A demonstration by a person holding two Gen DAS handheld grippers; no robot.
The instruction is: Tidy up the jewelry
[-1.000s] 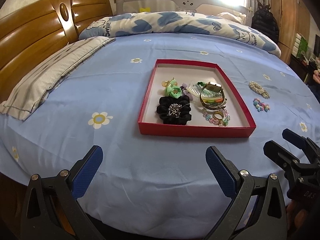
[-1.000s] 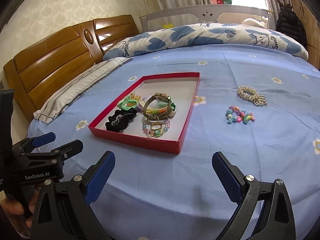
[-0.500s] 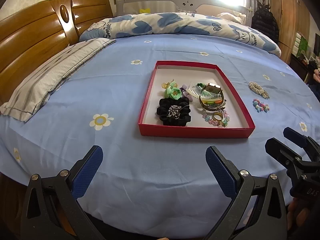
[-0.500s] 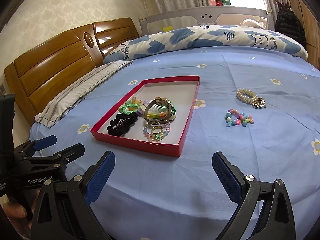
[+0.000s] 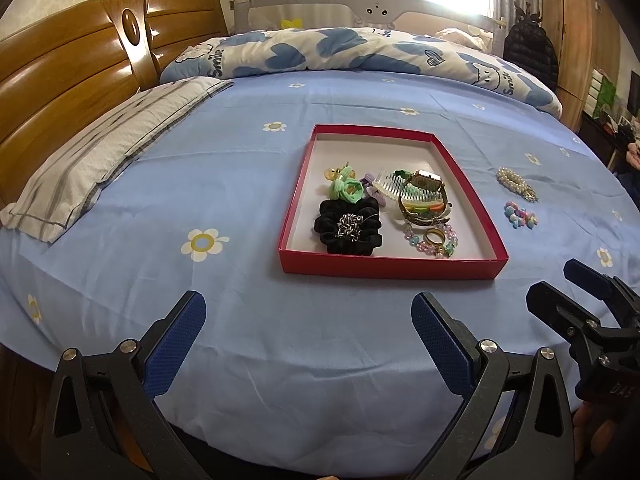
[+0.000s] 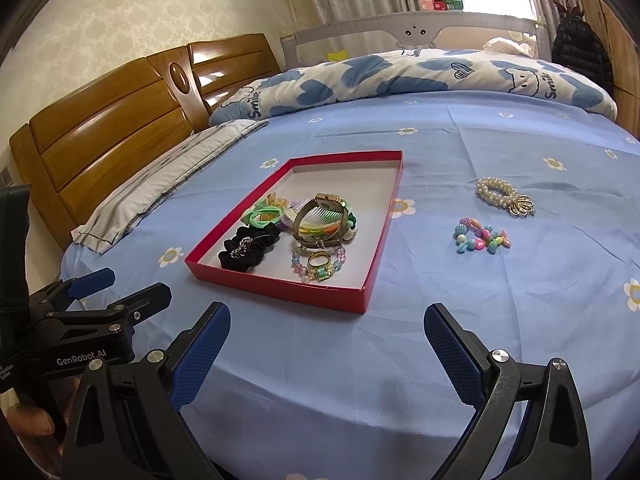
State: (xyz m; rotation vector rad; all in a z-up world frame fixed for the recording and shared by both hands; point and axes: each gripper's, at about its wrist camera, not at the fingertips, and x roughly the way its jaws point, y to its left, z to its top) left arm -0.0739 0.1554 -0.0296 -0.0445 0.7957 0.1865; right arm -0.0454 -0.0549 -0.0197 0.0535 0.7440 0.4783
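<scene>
A red tray [image 5: 394, 271] [image 6: 280, 286] lies on the blue bedsheet. It holds a black scrunchie [image 5: 348, 227] [image 6: 248, 247], green hair ties [image 5: 347, 187], a comb, a watch [image 5: 424, 196] [image 6: 320, 220] and a bead bracelet with a ring [image 5: 434, 238] [image 6: 320, 266]. A pearl bracelet [image 5: 514, 182] [image 6: 502, 195] and a coloured bead bracelet [image 5: 520, 216] [image 6: 482, 237] lie on the sheet to the tray's right. My left gripper [image 5: 308, 340] is open and empty near the bed's front edge, short of the tray. My right gripper [image 6: 326, 350] is open and empty, also short of the tray.
A striped pillow [image 5: 108, 156] lies at the left by the wooden headboard [image 5: 68, 80]. A blue-and-white quilt [image 5: 360, 54] lies across the far side. A wardrobe [image 5: 576, 28] stands at the right. The bed's edge runs just under both grippers.
Both grippers have drawn back slightly from the tray and stay open. The jewellery has not moved.
</scene>
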